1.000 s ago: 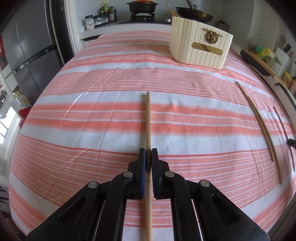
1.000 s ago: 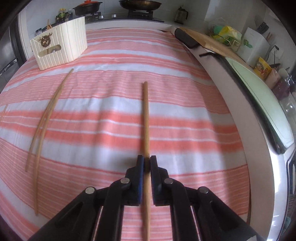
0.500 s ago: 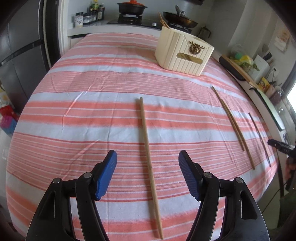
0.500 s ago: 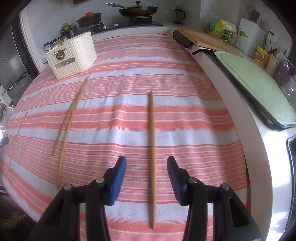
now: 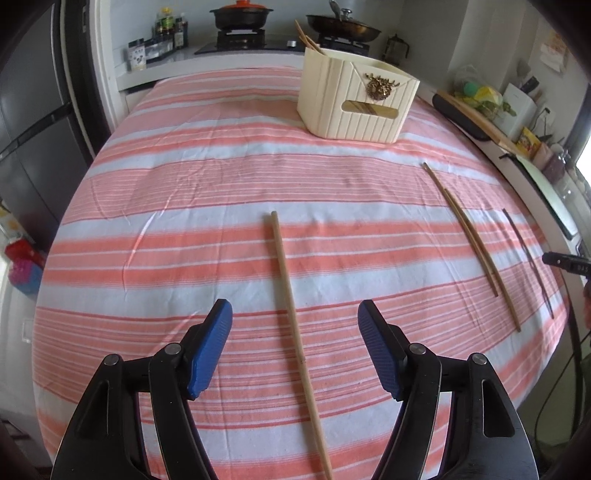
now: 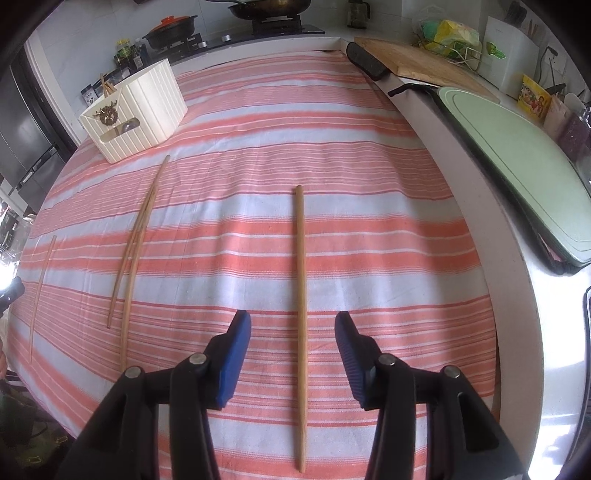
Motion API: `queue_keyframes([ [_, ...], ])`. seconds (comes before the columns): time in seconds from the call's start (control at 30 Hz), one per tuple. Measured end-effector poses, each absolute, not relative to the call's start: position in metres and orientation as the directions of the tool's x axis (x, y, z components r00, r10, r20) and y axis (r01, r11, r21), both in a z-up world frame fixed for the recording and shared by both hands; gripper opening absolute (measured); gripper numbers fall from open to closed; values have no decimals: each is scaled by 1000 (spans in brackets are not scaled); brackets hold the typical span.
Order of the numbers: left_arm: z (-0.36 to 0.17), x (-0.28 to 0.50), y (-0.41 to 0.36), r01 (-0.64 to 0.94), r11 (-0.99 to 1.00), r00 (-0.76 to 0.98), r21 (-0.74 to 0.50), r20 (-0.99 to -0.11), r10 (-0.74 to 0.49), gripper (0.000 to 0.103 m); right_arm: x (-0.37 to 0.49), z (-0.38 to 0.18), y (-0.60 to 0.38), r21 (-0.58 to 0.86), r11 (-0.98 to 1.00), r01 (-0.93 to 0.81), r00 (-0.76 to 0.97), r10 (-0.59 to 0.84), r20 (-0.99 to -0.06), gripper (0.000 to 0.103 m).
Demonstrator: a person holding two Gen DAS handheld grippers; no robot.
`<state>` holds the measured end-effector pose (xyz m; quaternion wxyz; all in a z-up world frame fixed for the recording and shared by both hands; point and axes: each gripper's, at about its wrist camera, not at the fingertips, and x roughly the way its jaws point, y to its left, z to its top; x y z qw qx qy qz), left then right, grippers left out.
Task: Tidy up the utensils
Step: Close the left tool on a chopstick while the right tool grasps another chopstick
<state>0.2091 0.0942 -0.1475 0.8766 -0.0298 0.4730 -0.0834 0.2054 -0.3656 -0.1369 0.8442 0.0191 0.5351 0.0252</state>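
Note:
A light wooden chopstick (image 5: 283, 258) lies on the striped cloth (image 5: 177, 192), running between the fingers of my left gripper (image 5: 294, 308). That gripper is open and held above it, pads apart from the wood. In the right wrist view another chopstick (image 6: 300, 258) lies the same way under my right gripper (image 6: 292, 317), which is open too and not touching it. A pair of chopsticks (image 5: 469, 236) (image 6: 142, 221) lies between the two. The cream ribbed holder box (image 5: 354, 110) (image 6: 140, 110) stands at the far end with chopsticks (image 5: 306, 33) sticking out of it.
A stove with a pot (image 5: 240, 14) and a pan (image 5: 343, 27) is behind the table. A dark fridge (image 5: 33, 122) stands at the left. Along the right counter lie a wooden board (image 6: 424, 62) and a pale green board (image 6: 517, 166).
Both grippers were shut on their chopsticks a second ago; both have opened and lifted. The two chopsticks now lie loose on the cloth.

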Motion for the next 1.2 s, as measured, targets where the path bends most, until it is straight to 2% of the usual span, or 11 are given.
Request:
queue_keyframes([
  [0.23,-144,239,110,118,972,485,-202,-843,-234,72,215,-131,-365,81,996,-44,392,92,-915,48],
  [0.53,-169,263,80,157,987,446,-29,-890,-98,72,242,-147,-372,92,995,-40,307,99,-946,48],
  [0.83,-188,285,78,157,988,389,-4,-919,-66,67,288,-167,-358,21,996,-91,274,46,-961,48],
  [0.9,-187,291,78,157,988,381,-8,-922,-68,60,303,-174,-357,7,997,-83,271,29,-962,48],
  [0.97,-185,296,76,155,988,374,-9,-925,-67,40,317,-174,-356,0,998,-70,293,20,-956,48],
  [1.0,-185,298,75,159,987,371,-14,-926,-72,36,323,-174,-355,-6,998,-70,296,15,-955,46],
  [1.07,-184,301,71,165,986,373,-15,-925,-77,7,332,-174,-350,-35,996,-85,302,-8,-953,37],
  [1.13,-184,305,68,167,986,388,6,-920,-60,5,338,-173,-348,-27,996,-80,302,-2,-953,20],
  [1.17,-184,306,68,168,986,397,8,-916,-60,4,341,-172,-347,-25,997,-79,304,0,-953,7],
  [1.2,-184,308,68,163,987,404,5,-913,-62,4,345,-172,-344,-35,996,-84,309,-8,-951,7],
])
